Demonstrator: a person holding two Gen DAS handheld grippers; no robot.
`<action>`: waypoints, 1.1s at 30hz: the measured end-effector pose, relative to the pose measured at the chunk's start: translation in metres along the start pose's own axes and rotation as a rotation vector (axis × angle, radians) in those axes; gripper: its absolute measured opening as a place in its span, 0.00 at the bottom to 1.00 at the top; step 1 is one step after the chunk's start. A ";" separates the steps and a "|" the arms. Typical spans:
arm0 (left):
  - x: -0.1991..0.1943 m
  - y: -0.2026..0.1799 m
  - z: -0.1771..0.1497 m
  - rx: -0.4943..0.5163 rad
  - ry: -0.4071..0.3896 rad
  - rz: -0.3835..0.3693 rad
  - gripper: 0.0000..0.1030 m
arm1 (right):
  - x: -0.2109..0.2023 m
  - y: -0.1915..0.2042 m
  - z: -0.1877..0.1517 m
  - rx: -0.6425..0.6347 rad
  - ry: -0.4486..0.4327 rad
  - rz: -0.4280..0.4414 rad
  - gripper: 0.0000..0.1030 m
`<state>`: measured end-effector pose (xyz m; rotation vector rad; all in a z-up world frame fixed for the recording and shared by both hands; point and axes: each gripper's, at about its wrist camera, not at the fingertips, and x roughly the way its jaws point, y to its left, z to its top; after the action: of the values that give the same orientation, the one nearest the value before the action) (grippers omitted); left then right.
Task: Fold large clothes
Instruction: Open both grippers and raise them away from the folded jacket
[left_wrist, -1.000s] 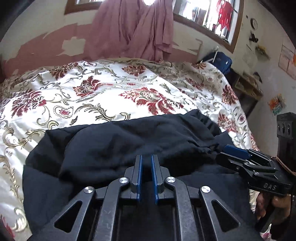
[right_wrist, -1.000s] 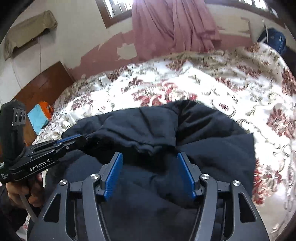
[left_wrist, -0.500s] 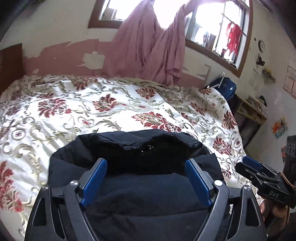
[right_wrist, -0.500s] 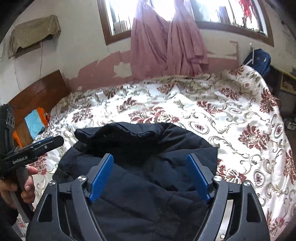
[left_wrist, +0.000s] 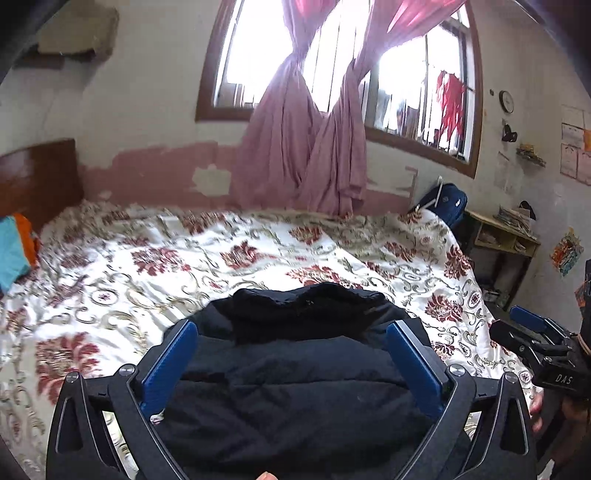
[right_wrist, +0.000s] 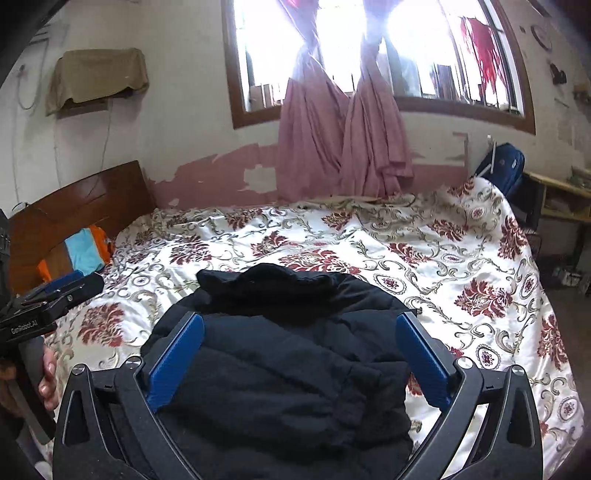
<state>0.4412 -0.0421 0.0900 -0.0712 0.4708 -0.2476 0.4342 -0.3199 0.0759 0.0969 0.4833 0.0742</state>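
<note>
Floral bedspread (right_wrist: 461, 258) underneath, with black puffy jacket (right_wrist: 280, 354) bundled at its near edge. Left gripper (left_wrist: 291, 363) and right gripper (right_wrist: 295, 360) above it, jaws opening wide, nothing pinched. Likely to spring back open: padded layers unpinned, slippery satin beneath.

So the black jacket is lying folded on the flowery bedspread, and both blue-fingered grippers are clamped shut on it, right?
Not quite. The black jacket does lie folded on the flowery bedspread, but neither gripper is clamped on it: the left gripper and right gripper have jaws opening wide, above the jacket, as both wrist views show.
</note>
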 end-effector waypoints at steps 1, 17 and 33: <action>-0.011 0.000 -0.004 0.004 -0.012 0.002 1.00 | -0.008 0.004 -0.003 -0.009 -0.008 0.001 0.98; -0.134 -0.019 -0.052 0.093 -0.086 0.042 1.00 | -0.121 0.044 -0.049 -0.035 -0.110 0.009 0.98; -0.194 -0.017 -0.114 0.121 -0.075 0.058 1.00 | -0.178 0.053 -0.119 -0.011 -0.097 0.012 0.98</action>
<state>0.2181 -0.0107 0.0761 0.0516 0.3823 -0.2150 0.2192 -0.2754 0.0590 0.0921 0.3850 0.0841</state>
